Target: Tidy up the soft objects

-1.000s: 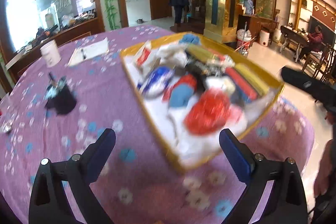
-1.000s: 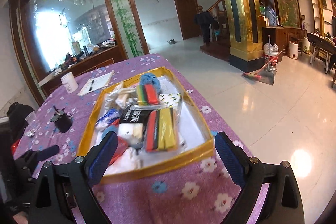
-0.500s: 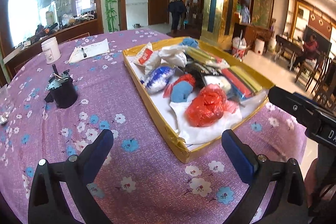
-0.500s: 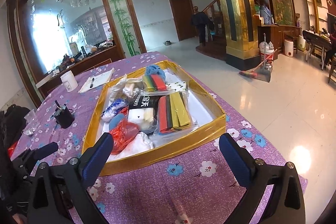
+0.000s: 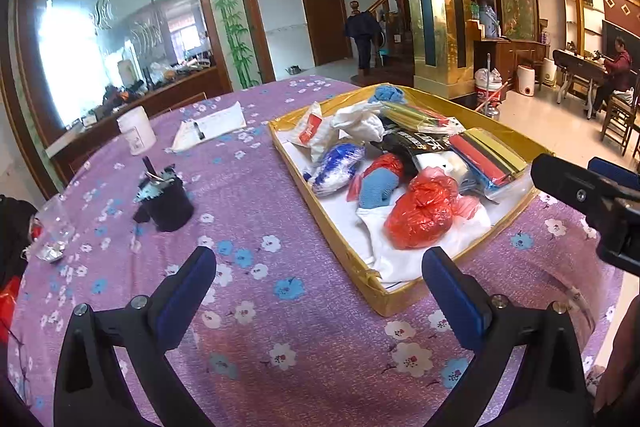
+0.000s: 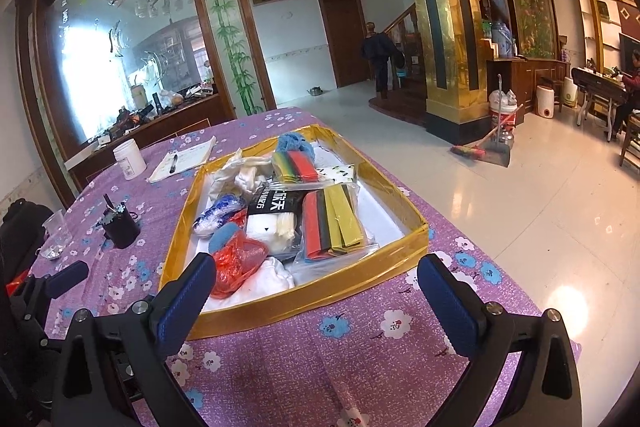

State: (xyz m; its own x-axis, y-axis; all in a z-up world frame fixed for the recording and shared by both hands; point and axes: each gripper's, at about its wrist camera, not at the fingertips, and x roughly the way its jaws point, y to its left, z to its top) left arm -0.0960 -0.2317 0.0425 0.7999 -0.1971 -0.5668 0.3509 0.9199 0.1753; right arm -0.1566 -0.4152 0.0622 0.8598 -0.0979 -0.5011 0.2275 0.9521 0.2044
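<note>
Bags in the tray (image 6: pixel 320 289) look light, crinkly — probably slippery; I'd pinch the red bag's (image 5: pixel 420 217) bunched top. Both my grippers (image 5: pixel 318 285) (image 6: pixel 316 287) gape, empty.

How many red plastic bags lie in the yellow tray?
2: a large crumpled red bag at the near end of the yellow tray, and a smaller one wrapping blue cloth just behind. Others may be buried.
</note>
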